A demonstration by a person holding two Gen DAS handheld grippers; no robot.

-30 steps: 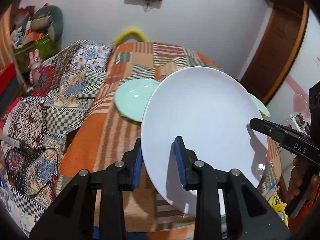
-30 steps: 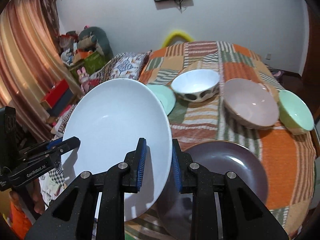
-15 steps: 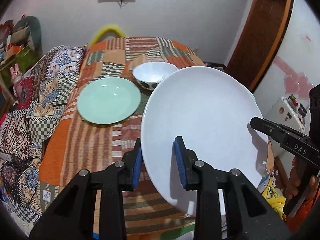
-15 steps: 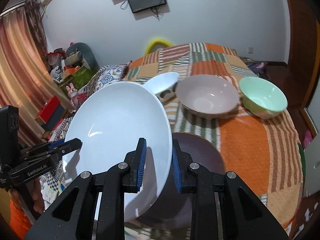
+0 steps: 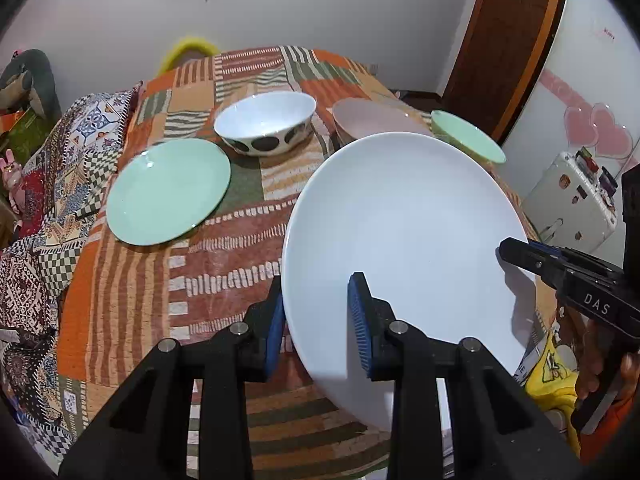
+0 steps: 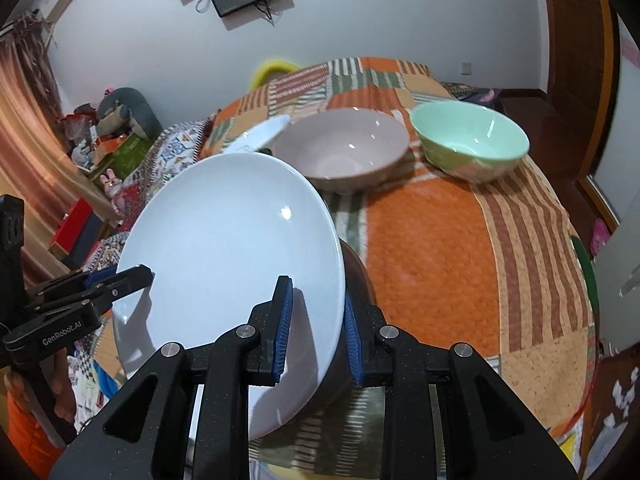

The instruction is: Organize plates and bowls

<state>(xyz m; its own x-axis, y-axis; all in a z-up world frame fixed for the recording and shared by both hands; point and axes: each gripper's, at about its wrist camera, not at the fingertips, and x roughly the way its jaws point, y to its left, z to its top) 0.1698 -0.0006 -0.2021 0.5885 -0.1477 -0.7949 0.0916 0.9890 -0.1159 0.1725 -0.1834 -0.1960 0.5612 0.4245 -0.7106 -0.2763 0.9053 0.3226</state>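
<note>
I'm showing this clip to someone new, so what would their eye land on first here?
The big white plate fills the foreground, held tilted above the patchwork-covered table with the left gripper clamped on one edge and the right gripper on the other. Beneath it, a dark plate peeks out. Behind stand a spotted white bowl, a pink bowl and a green bowl, with a mint-green plate lying at the left.
</note>
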